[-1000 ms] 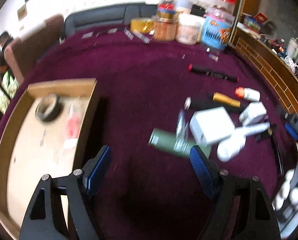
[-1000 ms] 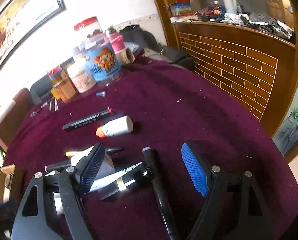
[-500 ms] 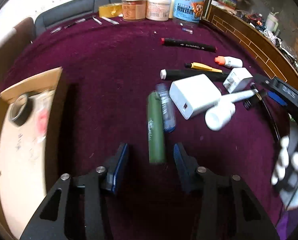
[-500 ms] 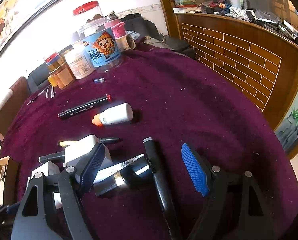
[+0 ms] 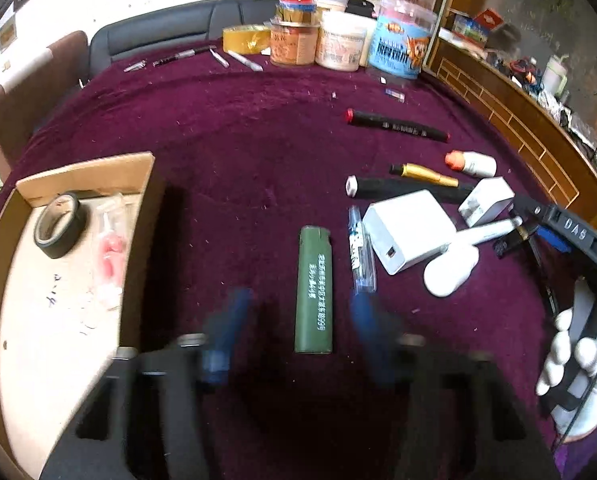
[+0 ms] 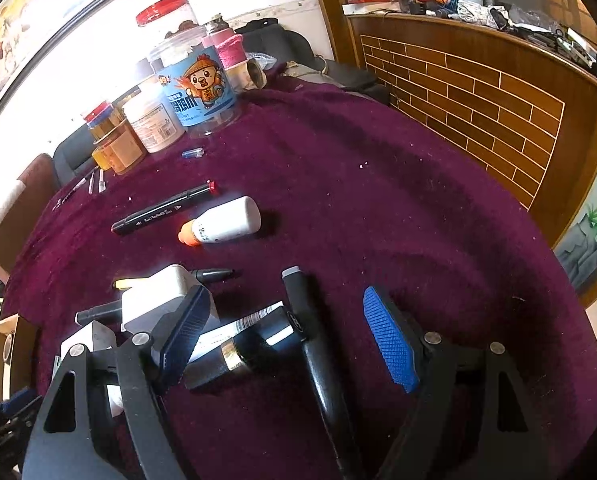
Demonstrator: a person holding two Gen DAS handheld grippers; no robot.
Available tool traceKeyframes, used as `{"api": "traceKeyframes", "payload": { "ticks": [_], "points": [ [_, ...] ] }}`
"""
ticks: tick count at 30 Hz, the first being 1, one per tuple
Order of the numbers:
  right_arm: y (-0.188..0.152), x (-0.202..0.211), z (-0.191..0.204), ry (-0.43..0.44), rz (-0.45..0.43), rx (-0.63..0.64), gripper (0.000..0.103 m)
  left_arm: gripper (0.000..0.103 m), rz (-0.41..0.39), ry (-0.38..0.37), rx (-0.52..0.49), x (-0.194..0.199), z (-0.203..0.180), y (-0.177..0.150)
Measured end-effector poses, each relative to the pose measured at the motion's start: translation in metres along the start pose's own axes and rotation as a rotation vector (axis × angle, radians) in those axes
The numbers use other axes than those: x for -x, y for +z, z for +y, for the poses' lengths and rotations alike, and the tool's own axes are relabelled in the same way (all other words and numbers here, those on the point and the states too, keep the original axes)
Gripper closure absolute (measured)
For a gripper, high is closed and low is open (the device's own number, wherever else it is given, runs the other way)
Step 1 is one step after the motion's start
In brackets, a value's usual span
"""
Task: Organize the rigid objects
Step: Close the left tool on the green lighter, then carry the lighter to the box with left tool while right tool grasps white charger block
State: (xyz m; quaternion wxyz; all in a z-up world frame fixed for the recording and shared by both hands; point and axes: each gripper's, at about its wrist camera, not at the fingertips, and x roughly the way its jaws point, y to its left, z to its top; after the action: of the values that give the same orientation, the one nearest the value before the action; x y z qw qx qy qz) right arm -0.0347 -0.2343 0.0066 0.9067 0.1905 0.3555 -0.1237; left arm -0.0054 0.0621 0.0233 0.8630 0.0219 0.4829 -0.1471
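Note:
A green lighter (image 5: 314, 290) lies on the purple cloth, pointing away from me. My left gripper (image 5: 294, 336) is open and blurred, its blue pads either side of the lighter's near end, not touching it. A cardboard box (image 5: 86, 172) at the left holds a black tape roll (image 5: 58, 226) and a pink packet (image 5: 110, 248). My right gripper (image 6: 286, 340) is open over a long black pen (image 6: 318, 360) and a black tube with a gold band (image 6: 238, 354). A white charger (image 5: 406, 230), a clear blue pen (image 5: 360, 254) and a white bottle (image 6: 222, 222) lie nearby.
Jars and tubs (image 5: 338, 44) stand at the table's far edge. A red-capped black marker (image 5: 396, 125), a gold pen (image 5: 424, 174) and a small white adapter (image 5: 486, 200) lie to the right. A brick-patterned wooden counter (image 6: 478, 92) runs along the right.
My left gripper has opened wider around the green lighter and pulled back a little. The lighter lies straight between the pads. My right gripper has held still.

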Motion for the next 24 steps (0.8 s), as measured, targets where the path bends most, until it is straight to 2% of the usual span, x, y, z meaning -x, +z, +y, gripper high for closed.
{"api": "traceKeyframes", "payload": {
  "ticks": [2, 7, 9, 10, 11, 13, 14, 16, 17, 19, 24],
  "points": [
    [0.001, -0.001, -0.001, 0.002, 0.006, -0.006, 0.024, 0.089, 0.019, -0.035, -0.001, -0.001, 0.001, -0.003],
    [0.001, -0.003, -0.002, 0.003, 0.015, -0.011, 0.024, 0.086, 0.013, -0.005, -0.002, -0.001, -0.004, -0.002],
    [0.001, -0.003, -0.003, 0.004, 0.015, -0.013, 0.024, 0.075, 0.041, 0.024, -0.024, -0.011, -0.009, 0.001],
    [0.001, -0.003, -0.003, 0.004, 0.016, -0.014, 0.024, 0.071, 0.017, 0.045, -0.057, -0.012, -0.015, 0.002],
    [0.001, -0.003, -0.003, 0.004, 0.017, -0.016, 0.024, 0.063, 0.012, 0.066, -0.087, -0.016, -0.02, 0.001],
    [0.0, -0.004, -0.005, 0.004, 0.021, -0.021, 0.024, 0.061, -0.029, 0.094, -0.122, -0.018, -0.026, 0.0],
    [0.0, -0.004, -0.005, 0.004, 0.023, -0.024, 0.024, 0.062, -0.033, 0.088, -0.115, -0.018, -0.025, 0.0],
    [0.0, -0.005, -0.007, 0.008, 0.026, -0.031, 0.024, 0.081, -0.035, 0.063, -0.079, -0.016, -0.019, 0.0],
    [0.001, -0.006, -0.008, 0.009, 0.028, -0.035, 0.024, 0.087, -0.028, 0.048, -0.068, -0.013, -0.016, 0.0],
    [0.001, -0.007, -0.01, 0.013, 0.036, -0.044, 0.024, 0.087, -0.025, -0.004, -0.025, -0.003, -0.007, -0.004],
    [0.001, -0.008, -0.013, 0.019, 0.04, -0.057, 0.024, 0.087, -0.092, -0.124, 0.048, 0.045, 0.009, -0.017]
  ]
}}
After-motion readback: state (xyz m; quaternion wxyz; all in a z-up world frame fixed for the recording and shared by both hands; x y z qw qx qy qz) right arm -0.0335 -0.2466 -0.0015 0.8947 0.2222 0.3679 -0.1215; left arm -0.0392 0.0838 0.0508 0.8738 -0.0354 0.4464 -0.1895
